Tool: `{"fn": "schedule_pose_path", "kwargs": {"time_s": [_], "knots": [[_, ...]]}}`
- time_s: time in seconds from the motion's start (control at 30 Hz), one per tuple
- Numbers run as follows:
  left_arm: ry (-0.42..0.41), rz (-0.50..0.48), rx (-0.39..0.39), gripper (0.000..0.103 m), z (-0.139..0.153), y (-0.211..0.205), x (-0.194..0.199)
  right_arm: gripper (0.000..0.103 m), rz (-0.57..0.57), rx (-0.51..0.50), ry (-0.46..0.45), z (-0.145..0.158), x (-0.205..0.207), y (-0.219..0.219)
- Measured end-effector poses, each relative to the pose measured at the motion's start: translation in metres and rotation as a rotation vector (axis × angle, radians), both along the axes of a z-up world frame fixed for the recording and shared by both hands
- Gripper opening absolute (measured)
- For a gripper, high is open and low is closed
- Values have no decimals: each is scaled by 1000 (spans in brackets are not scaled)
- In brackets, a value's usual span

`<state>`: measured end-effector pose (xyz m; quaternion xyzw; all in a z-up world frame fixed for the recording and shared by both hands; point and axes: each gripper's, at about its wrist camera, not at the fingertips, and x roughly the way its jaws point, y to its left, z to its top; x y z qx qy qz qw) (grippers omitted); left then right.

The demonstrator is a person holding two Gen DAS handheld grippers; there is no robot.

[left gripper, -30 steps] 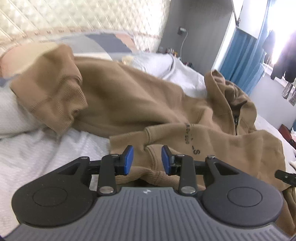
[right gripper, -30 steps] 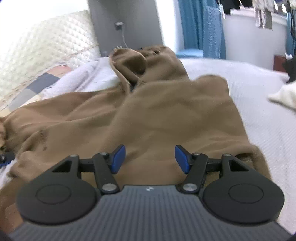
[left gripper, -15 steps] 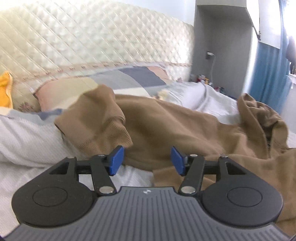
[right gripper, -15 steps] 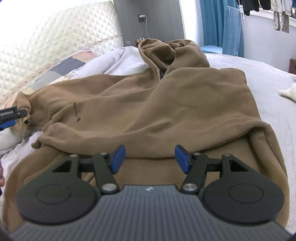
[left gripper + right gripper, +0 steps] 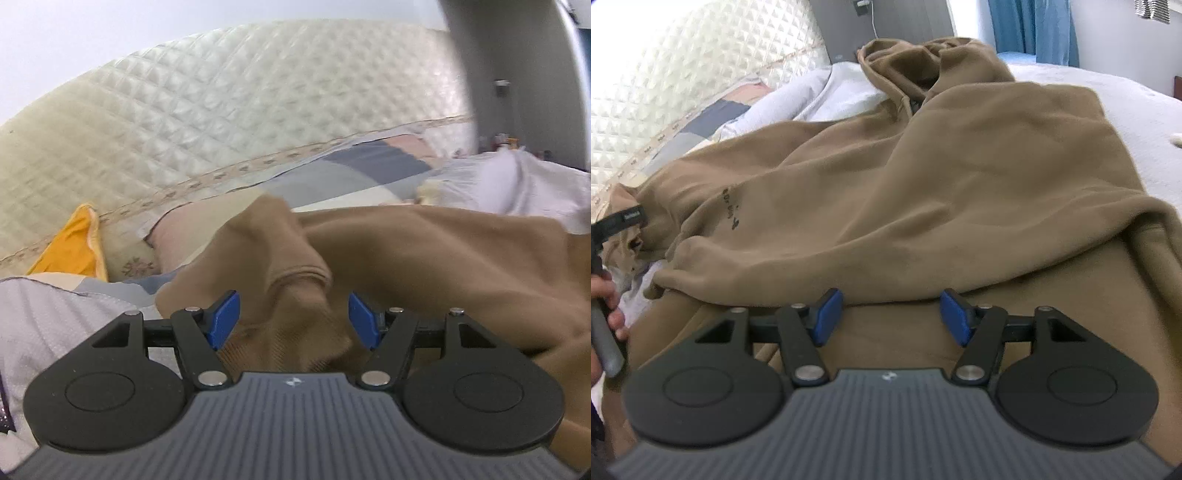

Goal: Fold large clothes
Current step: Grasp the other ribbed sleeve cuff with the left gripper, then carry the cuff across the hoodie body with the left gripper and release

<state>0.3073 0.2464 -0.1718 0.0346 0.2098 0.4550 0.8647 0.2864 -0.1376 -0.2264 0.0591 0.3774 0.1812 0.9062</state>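
A large brown hoodie (image 5: 923,177) lies spread on the bed, hood (image 5: 923,55) at the far end, one sleeve folded across its body. In the left wrist view its other sleeve cuff (image 5: 295,288) bunches up right between my left gripper's (image 5: 293,321) open blue fingers, not clamped. My right gripper (image 5: 892,317) is open and empty, hovering over the hoodie's near hem. The left gripper also shows in the right wrist view (image 5: 617,221) at the far left, at the sleeve cuff.
A quilted cream headboard (image 5: 221,110) stands behind. A patchwork pillow (image 5: 351,166) and an orange cloth (image 5: 74,243) lie by it. White bedding (image 5: 1126,103) surrounds the hoodie. Blue curtains (image 5: 1034,29) hang at the far right.
My left gripper opened, left the folded sleeve's cuff and moved left to the other sleeve cuff, which now sits between its fingers. My right gripper pulled back toward the hem, staying open.
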Motion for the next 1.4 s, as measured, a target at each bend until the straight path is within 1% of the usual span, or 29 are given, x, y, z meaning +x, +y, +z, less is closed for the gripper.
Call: {"fn": "schedule_pose_path", "kwargs": {"time_s": [0.03,0.13,0.23,0.27,0.3,0.4,0.47,0.57,0.6,0.67,0.7,0.73,0.8,0.87,0.93,0.97,1.0,1.07,1.13,1.2,1.3,1.4], "knots": [[16,18,15,70,-2,5,4,64,-3,-1,4,0,3,2],[91,29,9,70,-11,28,19,64,-13,19,11,4,9,3],[105,10,55,68,-14,35,23,64,-21,47,37,9,13,0],[112,-3,54,61,-13,35,24,64,-23,53,51,10,14,-1],[118,-25,46,42,-13,34,24,64,-22,57,61,10,16,-1],[126,-69,31,28,-3,29,22,64,-24,61,66,12,18,-2],[100,-90,-11,24,13,30,15,64,-28,65,61,14,16,-3],[35,-111,-98,22,51,33,0,64,-27,64,46,18,12,-6],[16,-126,-137,21,66,33,-6,64,-20,67,41,20,11,-7],[-47,-161,-253,20,96,35,-16,63,-13,88,42,22,11,-13],[-78,-182,-293,20,115,31,-21,63,-22,105,43,23,10,-17],[-99,-202,-306,20,130,25,-25,63,-27,115,44,25,9,-21],[-138,-250,-316,20,160,6,-32,63,-39,131,41,28,6,-29],[-158,-299,-289,20,187,-20,-35,64,-48,158,46,30,4,-40],[-168,-357,-253,20,208,-53,-36,64,-71,188,62,31,3,-51],[-175,-387,-248,20,216,-69,-37,64,-81,198,62,32,1,-55],[-189,-425,-260,20,224,-88,-39,64,-92,210,60,32,-1,-61],[-229,-507,-332,20,236,-115,-42,64,-105,230,52,34,-5,-68],[-247,-563,-385,20,245,-144,-40,64,-110,275,46,40,-8,-78],[-263,-637,-455,20,250,-173,-36,64,-109,313,19,46,-12,-89],[-254,-721,-516,20,253,-222,-26,64,-136,323,-31,54,-17,-107],[-242,-801,-570,20,246,-265,-15,64,-184,362,-42,56,-20,-132]]}}
